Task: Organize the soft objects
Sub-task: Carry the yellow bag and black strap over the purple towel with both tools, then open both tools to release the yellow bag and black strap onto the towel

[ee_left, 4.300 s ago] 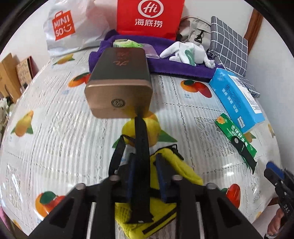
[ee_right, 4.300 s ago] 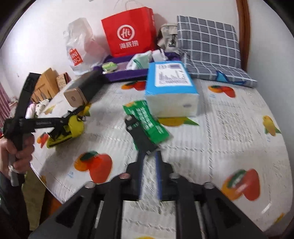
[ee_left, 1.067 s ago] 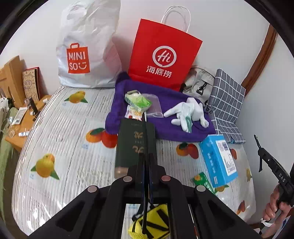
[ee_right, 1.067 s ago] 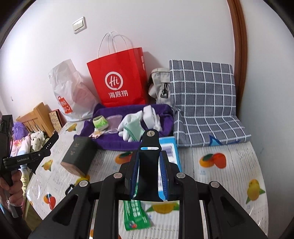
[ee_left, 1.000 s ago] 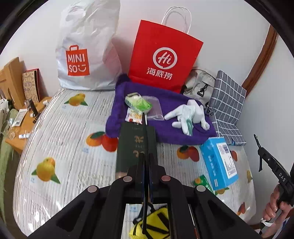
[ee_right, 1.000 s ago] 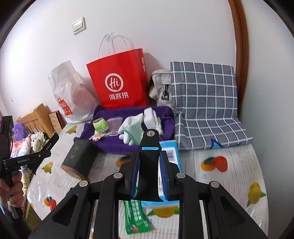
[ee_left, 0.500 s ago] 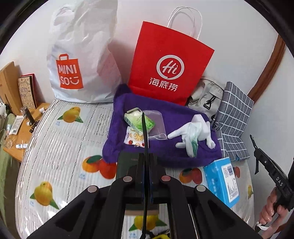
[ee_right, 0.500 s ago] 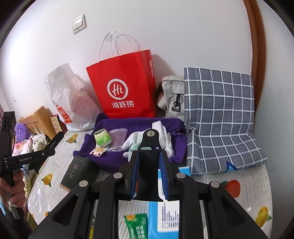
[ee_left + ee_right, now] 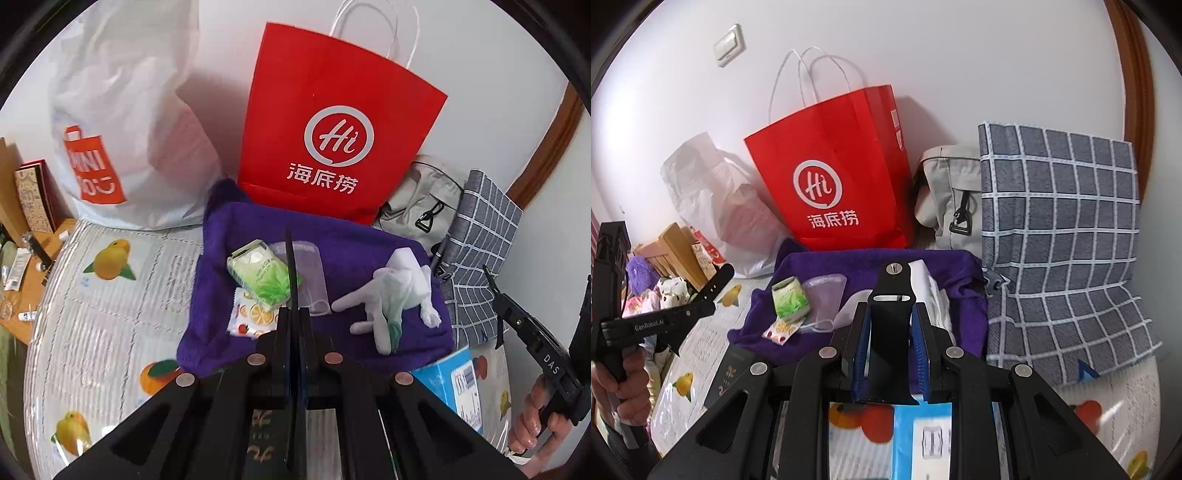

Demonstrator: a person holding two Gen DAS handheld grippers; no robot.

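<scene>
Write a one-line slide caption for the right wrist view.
Right gripper clamps a black watch strap above the purple towel.

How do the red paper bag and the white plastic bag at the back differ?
The red paper bag stands stiff and flat-faced with white cord handles and an "Hi" logo; the white plastic bag is crumpled, semi-translucent, with an orange MINISO logo. The red one sits behind the purple towel, the white one left of it. Both lean against the wall.
</scene>
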